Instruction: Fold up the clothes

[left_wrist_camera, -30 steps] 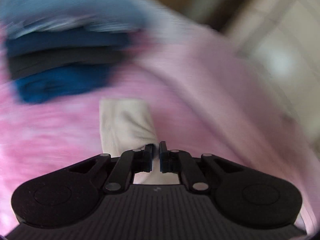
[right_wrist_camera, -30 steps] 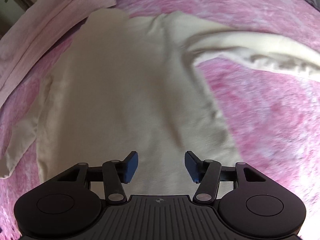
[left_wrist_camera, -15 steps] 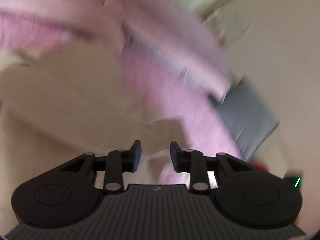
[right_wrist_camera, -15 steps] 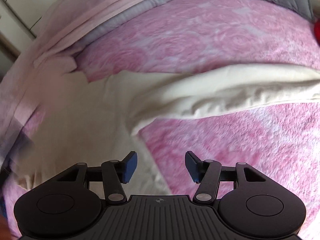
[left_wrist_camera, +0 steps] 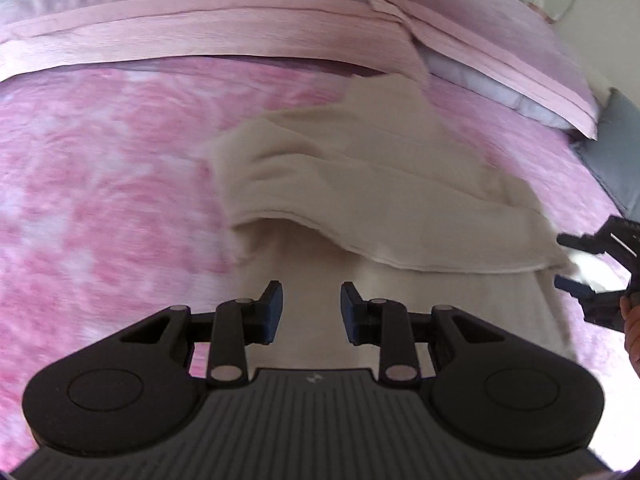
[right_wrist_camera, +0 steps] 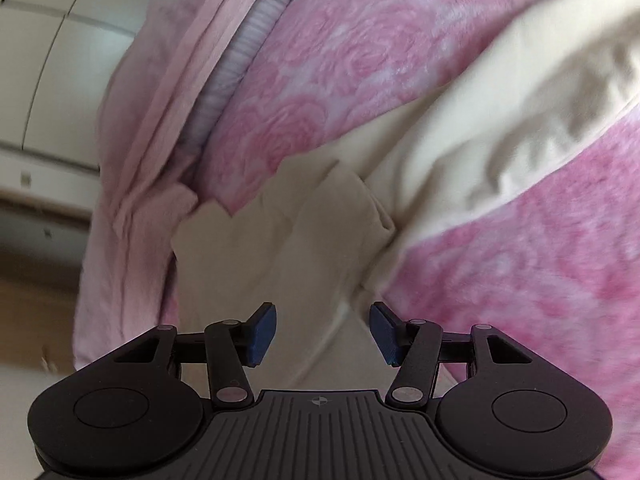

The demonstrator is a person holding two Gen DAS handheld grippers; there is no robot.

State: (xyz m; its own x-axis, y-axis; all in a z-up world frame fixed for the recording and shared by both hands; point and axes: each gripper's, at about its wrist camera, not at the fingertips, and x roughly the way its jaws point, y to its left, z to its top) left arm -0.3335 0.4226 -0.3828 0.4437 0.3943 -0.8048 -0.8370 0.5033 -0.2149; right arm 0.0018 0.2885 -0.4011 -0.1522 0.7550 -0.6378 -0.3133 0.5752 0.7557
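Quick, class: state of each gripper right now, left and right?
Left gripper: open, holding nothing, above the cream garment.
Right gripper: open, holding nothing, over the same garment.

Left gripper [left_wrist_camera: 311, 307]: jaws parted, nothing held. Right gripper [right_wrist_camera: 322, 329]: jaws parted wider, nothing held; it appears at the right edge of the left wrist view.
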